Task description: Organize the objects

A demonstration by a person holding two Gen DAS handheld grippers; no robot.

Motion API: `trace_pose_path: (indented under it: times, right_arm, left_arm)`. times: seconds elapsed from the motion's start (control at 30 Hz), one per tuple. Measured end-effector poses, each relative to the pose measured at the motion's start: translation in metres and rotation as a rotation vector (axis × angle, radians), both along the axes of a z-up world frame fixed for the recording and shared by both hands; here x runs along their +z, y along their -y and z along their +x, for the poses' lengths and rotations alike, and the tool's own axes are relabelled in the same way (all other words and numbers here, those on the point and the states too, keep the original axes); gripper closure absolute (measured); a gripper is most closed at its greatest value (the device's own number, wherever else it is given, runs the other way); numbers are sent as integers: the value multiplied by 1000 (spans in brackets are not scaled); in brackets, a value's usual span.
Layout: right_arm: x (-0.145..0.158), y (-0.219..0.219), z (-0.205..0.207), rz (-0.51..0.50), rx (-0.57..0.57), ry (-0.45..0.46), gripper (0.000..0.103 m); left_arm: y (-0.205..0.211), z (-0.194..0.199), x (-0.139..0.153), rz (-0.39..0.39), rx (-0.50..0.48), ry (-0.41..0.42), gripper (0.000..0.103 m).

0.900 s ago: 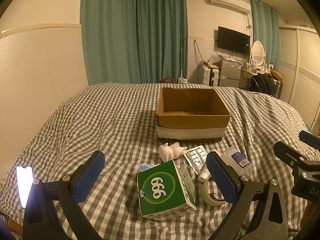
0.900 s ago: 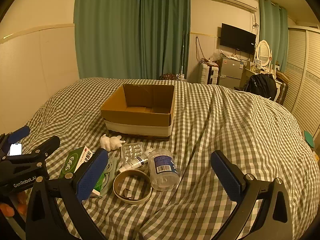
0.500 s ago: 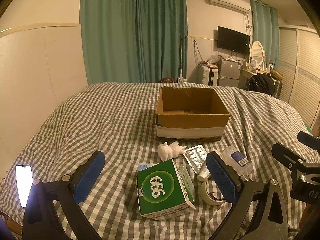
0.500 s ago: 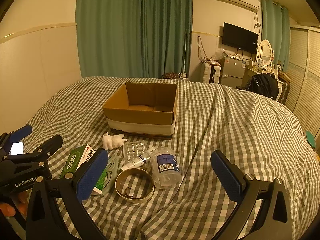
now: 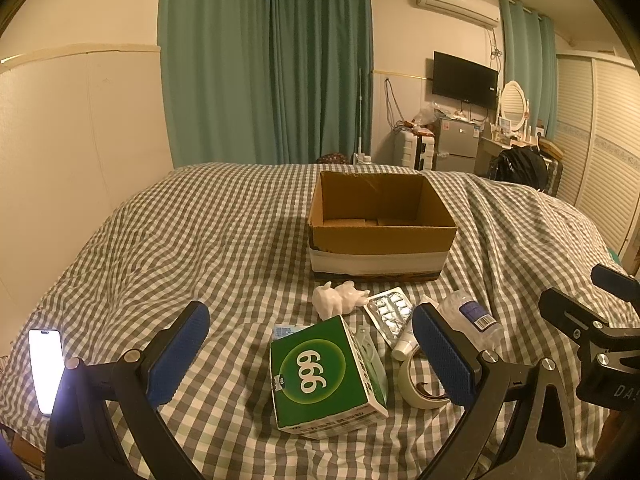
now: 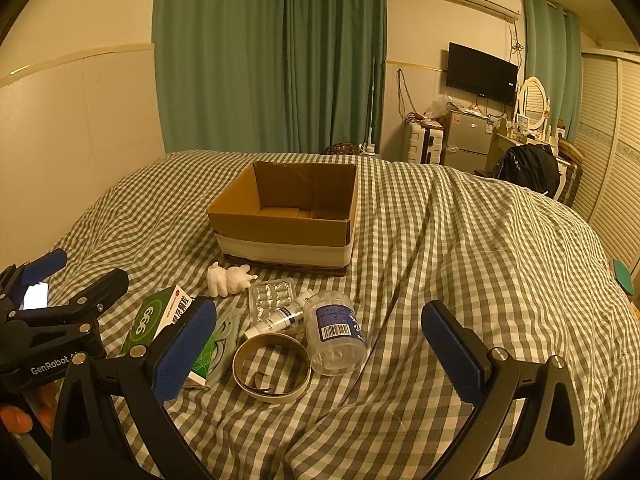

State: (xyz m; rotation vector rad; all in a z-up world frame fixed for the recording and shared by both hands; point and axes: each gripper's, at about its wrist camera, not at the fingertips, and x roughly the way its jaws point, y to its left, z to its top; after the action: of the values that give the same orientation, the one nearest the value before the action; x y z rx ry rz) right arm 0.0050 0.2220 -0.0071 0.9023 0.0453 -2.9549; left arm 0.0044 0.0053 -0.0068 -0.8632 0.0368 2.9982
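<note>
An open cardboard box stands on the checked bed. In front of it lie a white figurine, a blister pack, a small tube, a clear jar on its side, a tape roll and a green "999" box. My left gripper is open, held over the green box. My right gripper is open above the jar and tape roll. Neither holds anything.
A lit phone lies at the bed's left edge. The bedspread to the right of the objects is rumpled. Curtains, a TV, a fridge and a dresser stand beyond the bed. A hand shows at lower left.
Both views have shifted only slightly; the right gripper has edged a little to the left. No object has moved.
</note>
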Motion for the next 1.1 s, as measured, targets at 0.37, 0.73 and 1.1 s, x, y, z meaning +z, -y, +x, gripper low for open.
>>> trace_pose_path:
  times: [0.37,0.73,1.1]
  right_arm:
    - [2,2,2,11,8,-7,0]
    - [-38,-5,-15,25,-9,95,0]
    - [-94,5,-35,47,74,259,0]
  left_arm:
    - [1,1,3,4,-10,-7,0]
    - [2,-13,-35,64,-44,146,0]
    - [18,-29,-84,127,-27,286,0]
